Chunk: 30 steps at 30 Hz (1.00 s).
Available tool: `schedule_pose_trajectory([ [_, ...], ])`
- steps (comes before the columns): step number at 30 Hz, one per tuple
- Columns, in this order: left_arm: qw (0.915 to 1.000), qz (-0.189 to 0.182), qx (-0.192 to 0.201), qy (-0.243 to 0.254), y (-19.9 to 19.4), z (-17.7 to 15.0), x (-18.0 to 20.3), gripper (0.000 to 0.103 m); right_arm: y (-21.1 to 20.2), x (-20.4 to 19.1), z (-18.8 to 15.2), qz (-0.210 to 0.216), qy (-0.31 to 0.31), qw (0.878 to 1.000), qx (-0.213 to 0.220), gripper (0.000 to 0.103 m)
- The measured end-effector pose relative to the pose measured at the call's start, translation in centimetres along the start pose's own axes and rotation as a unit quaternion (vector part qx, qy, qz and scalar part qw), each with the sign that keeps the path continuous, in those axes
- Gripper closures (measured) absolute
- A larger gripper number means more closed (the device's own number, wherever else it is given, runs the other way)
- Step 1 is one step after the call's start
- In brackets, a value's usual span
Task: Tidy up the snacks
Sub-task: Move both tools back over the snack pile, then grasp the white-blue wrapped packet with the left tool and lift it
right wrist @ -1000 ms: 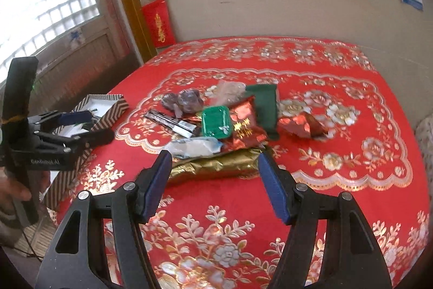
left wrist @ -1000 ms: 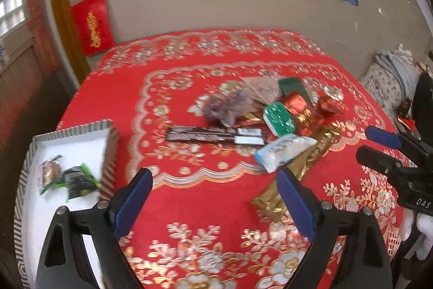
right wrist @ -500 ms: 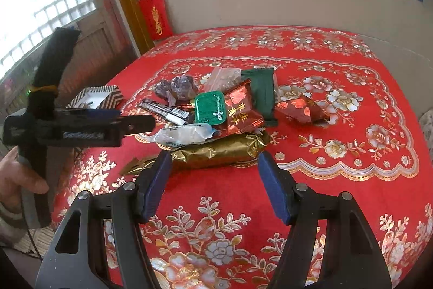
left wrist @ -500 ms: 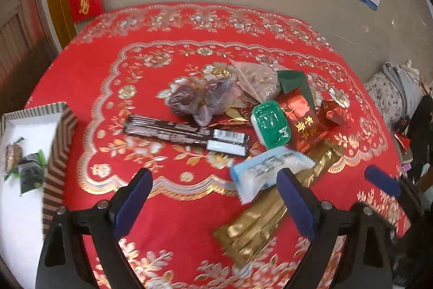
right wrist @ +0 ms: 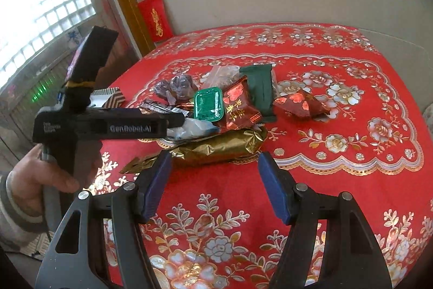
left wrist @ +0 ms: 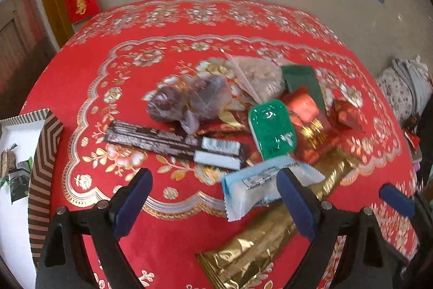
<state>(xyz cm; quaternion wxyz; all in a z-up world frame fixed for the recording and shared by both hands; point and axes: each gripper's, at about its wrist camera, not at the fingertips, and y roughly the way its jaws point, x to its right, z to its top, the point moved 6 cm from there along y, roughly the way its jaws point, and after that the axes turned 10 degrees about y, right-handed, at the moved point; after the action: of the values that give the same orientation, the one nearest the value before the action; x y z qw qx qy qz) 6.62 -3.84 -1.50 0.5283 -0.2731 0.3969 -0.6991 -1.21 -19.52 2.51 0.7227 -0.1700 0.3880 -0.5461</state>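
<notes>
A: Left gripper (left wrist: 212,178): wide open, empty, angled down over the near end of the heap. Why there?

B: Probably lining up on the pale blue-white packet (left wrist: 254,186), topmost at the near side of the pile and lying across the gold foil packet (left wrist: 251,248). Easiest to lift without dragging anything else along.

A: And the right gripper (right wrist: 213,159)?

B: Parted about halfway, holding nothing, hanging back near the table's front edge. Seemingly kept clear so as not to crowd the same pile.

A: Rest of the snacks?

B: Heaped at the middle of the table (left wrist: 89,88). Dark bar (left wrist: 167,138) on the heap's left, clear bag of dark fruit (left wrist: 189,102) just behind it. Green tub (left wrist: 272,130) resting on a red packet (left wrist: 314,132). Dark green packet (left wrist: 303,80) and small red packet (left wrist: 346,115) toward the far and right sides. All overlapping, hence one at a time from the top.

A: Destination?

B: Likely the striped box (left wrist: 44,153) at the table's left edge; on it or just beside it, hard to tell. White inside, with a couple of small packets (left wrist: 16,175) already in. Most of the sorting yet to do.
</notes>
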Motion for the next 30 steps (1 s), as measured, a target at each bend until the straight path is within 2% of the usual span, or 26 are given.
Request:
schedule_pose_trajectory([
  [6, 0.9995, 0.000, 0.004, 0.031, -0.8, -1.5, 1.3, 0.009, 0.0, 0.6, 0.0, -0.009, 0.010, 1.000, 0.001, 0.036],
  [14, 0.9952, -0.035, -0.001, 0.091, -1.8, -3.0, 5.4, 0.009, -1.2, 1.5, 0.6, -0.016, 0.032, 0.999, 0.025, 0.036],
  [17, 0.9947, -0.014, 0.023, 0.099, -2.6, -1.9, 4.9, 0.009, -1.4, 2.0, 0.7, -0.013, 0.046, 0.998, 0.028, 0.036],
  [23, 0.9918, -0.025, 0.027, 0.122, -2.2, 0.3, 2.2, 0.009, -1.2, 2.2, 0.5, -0.013, 0.048, 0.998, 0.023, 0.036],
  [26, 0.9903, -0.048, 0.007, 0.130, -1.2, 0.4, 1.0, 0.009, -1.4, 2.1, 0.5, -0.010, 0.049, 0.998, 0.024, 0.036],
  [30, 0.9871, -0.094, -0.006, 0.129, -0.8, 0.3, 1.4, 0.009, -1.1, 1.9, 0.4, -0.008, 0.047, 0.999, 0.020, 0.036],
])
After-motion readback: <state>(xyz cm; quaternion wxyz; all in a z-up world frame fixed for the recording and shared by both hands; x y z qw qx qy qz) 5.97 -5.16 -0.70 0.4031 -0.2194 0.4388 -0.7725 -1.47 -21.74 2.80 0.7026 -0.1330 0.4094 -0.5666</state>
